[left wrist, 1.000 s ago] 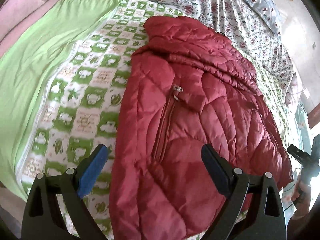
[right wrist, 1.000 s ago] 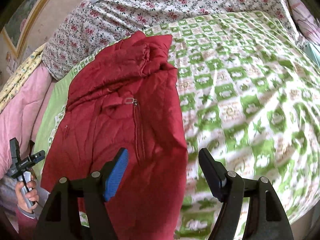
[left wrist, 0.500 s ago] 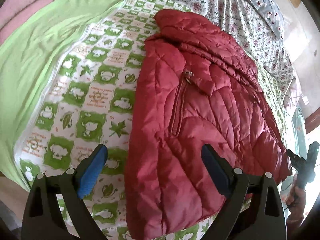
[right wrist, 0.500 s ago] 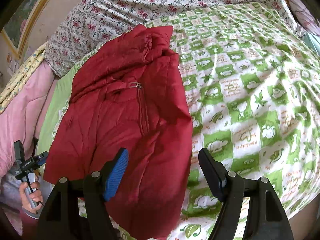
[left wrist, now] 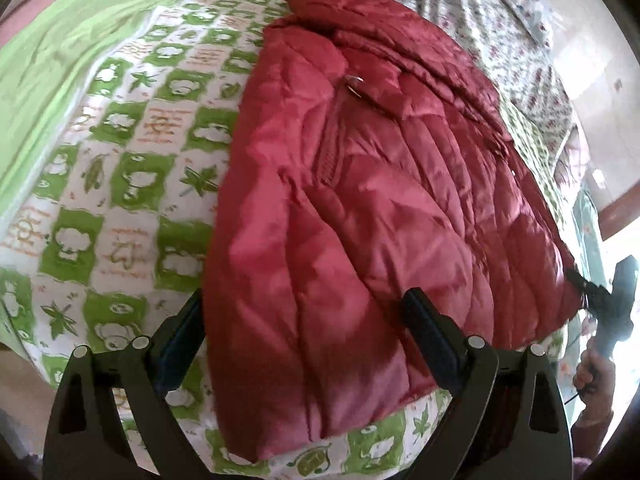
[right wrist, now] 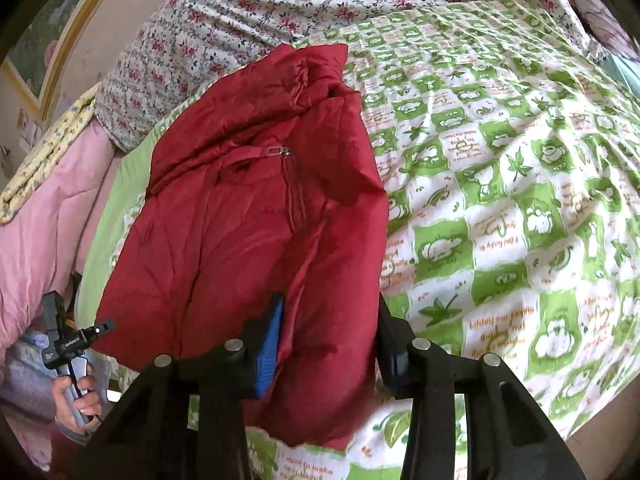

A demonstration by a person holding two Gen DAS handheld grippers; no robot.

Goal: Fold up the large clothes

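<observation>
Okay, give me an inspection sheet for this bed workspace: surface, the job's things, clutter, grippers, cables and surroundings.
Surface: green-and-white checked bedsheet, wrinkled, covering the bed.
Job's things: dark red quilted puffer jacket lying zipped on the sheet, its hem toward the cameras.
Clutter: pink quilt and plain light green sheet along one side of the bed.
Grippers: left gripper open, straddling the jacket's hem corner; right gripper has just been closing, its pads against the bunched hem edge.
Cables: nothing seen for certain.
Surroundings: floral bedding at the head end; framed picture on the wall.
</observation>
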